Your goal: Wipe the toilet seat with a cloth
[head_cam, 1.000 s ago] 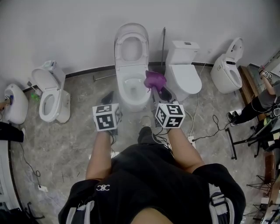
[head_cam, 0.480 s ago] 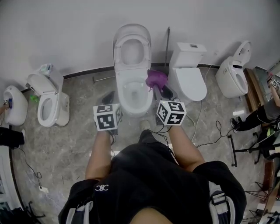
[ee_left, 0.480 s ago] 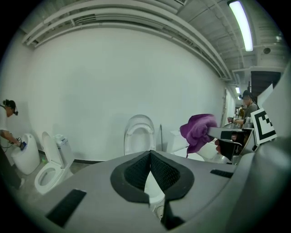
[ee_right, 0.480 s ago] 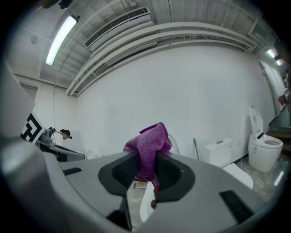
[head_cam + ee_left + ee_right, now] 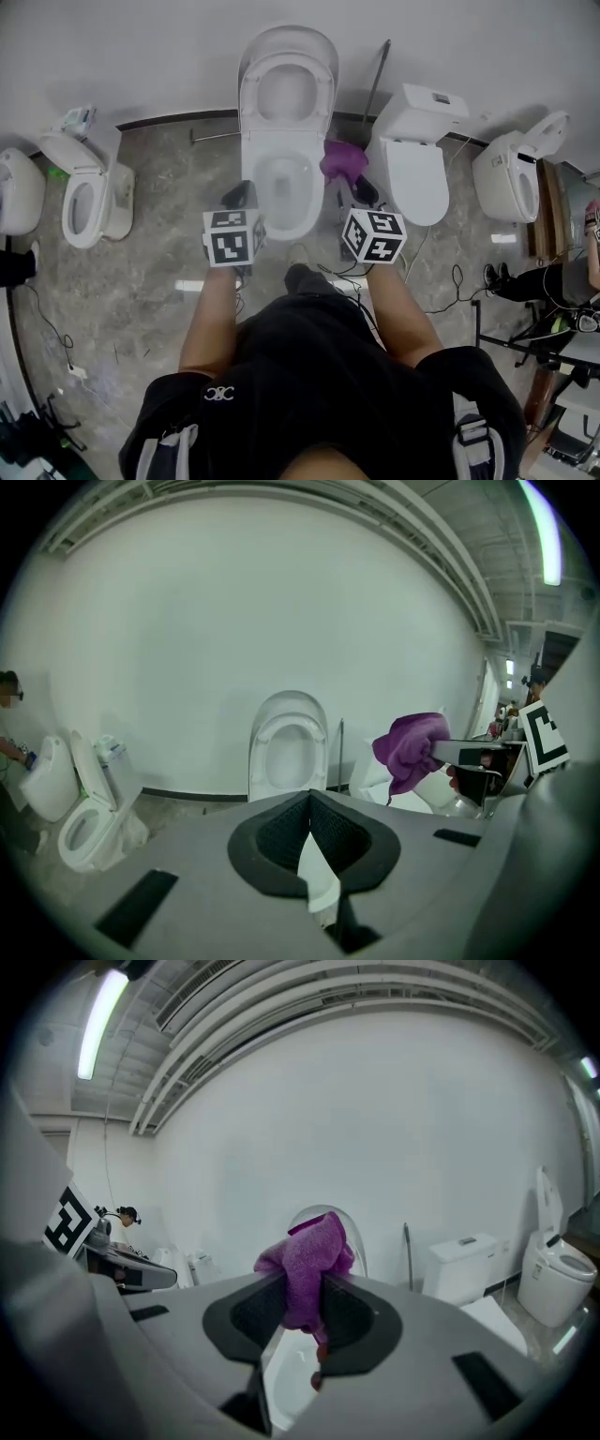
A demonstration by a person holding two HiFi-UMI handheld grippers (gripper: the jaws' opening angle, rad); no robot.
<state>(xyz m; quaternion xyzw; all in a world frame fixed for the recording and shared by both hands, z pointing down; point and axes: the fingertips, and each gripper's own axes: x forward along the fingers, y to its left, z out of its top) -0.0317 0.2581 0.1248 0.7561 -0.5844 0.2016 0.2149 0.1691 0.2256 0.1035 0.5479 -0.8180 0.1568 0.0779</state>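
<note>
Purple cloth (image 5: 305, 1269) is hanging clamped in the right gripper (image 5: 351, 183) fingers, just beside the right edge of the middle toilet (image 5: 302, 214) bowl. Toilet seat (image 5: 262, 761) is standing raised with the lid, by the wall. Left gripper (image 5: 240, 195) is hovering at the bowl's left edge, fingers pressed together, nothing between them. More toilets are standing on both sides.

Grey stone floor (image 5: 141, 281) — several toilets (image 5: 281, 202), seemingly cables (image 5: 44, 323).

My purple cloth (image 5: 343, 161) is bunched up, pinched in my right claw (image 5: 300, 1307). The white toilet seat (image 5: 325, 94) nearby stands flipped up.
</note>
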